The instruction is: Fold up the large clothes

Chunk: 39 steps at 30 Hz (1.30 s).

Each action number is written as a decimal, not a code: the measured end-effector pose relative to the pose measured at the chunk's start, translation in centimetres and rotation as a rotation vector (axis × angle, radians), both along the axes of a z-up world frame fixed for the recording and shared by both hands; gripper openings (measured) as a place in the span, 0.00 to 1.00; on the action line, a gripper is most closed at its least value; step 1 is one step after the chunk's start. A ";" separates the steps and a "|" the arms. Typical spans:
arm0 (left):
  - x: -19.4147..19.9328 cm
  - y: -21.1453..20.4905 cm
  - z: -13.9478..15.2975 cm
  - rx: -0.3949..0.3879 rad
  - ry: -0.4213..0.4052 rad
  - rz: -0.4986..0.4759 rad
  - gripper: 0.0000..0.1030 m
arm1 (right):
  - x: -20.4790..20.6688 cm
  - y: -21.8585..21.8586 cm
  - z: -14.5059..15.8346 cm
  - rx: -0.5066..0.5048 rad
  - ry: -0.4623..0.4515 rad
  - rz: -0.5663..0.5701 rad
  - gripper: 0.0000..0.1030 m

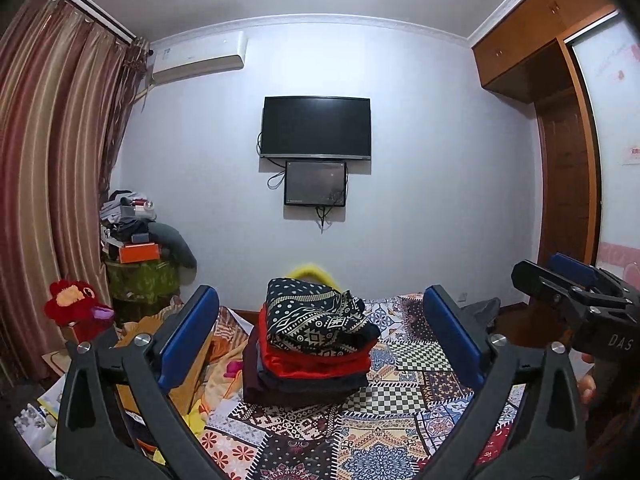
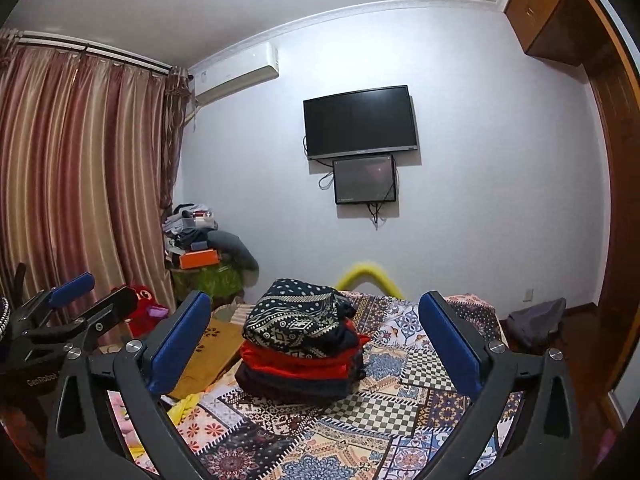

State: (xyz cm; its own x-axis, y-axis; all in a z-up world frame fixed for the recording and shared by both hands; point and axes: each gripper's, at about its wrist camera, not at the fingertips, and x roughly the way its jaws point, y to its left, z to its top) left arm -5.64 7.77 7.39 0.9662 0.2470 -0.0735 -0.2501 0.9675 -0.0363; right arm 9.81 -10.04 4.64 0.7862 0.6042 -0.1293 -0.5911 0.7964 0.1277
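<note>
A stack of folded clothes (image 1: 312, 344) sits on the patterned bedspread (image 1: 400, 412): a black-and-white patterned garment (image 1: 316, 316) on top, a red one (image 1: 312, 362) under it, dark ones at the bottom. My left gripper (image 1: 320, 332) is open and empty, held above the bed in front of the stack. My right gripper (image 2: 316, 340) is open and empty too, facing the same stack (image 2: 304, 344). The right gripper also shows at the right edge of the left wrist view (image 1: 576, 284), and the left gripper at the left edge of the right wrist view (image 2: 80, 300).
Loose orange and yellow fabrics (image 1: 192, 364) lie at the bed's left side. A red plush toy (image 1: 76, 312) and a cluttered green stand (image 1: 140, 276) are by the curtains (image 1: 52, 184). A yellow curved object (image 2: 370, 276) is behind the stack. A wardrobe (image 1: 560, 128) stands right.
</note>
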 end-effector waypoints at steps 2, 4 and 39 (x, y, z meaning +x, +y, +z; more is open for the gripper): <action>0.2 0.0 -0.1 -0.005 0.002 0.001 1.00 | 0.0 0.0 0.0 -0.006 0.010 0.001 1.00; 0.4 0.1 -0.2 -0.009 0.006 -0.001 1.00 | -0.1 0.0 0.1 -0.012 0.015 0.000 1.00; 0.8 0.0 -0.6 -0.013 0.030 -0.017 1.00 | -0.8 0.7 1.2 -0.031 0.042 -0.014 1.00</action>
State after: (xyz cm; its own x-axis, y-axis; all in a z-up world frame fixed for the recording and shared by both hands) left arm -4.81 7.76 6.81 0.9676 0.2295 -0.1057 -0.2349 0.9711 -0.0418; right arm 8.99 -9.38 5.89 0.7881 0.5883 -0.1813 -0.5744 0.8086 0.1273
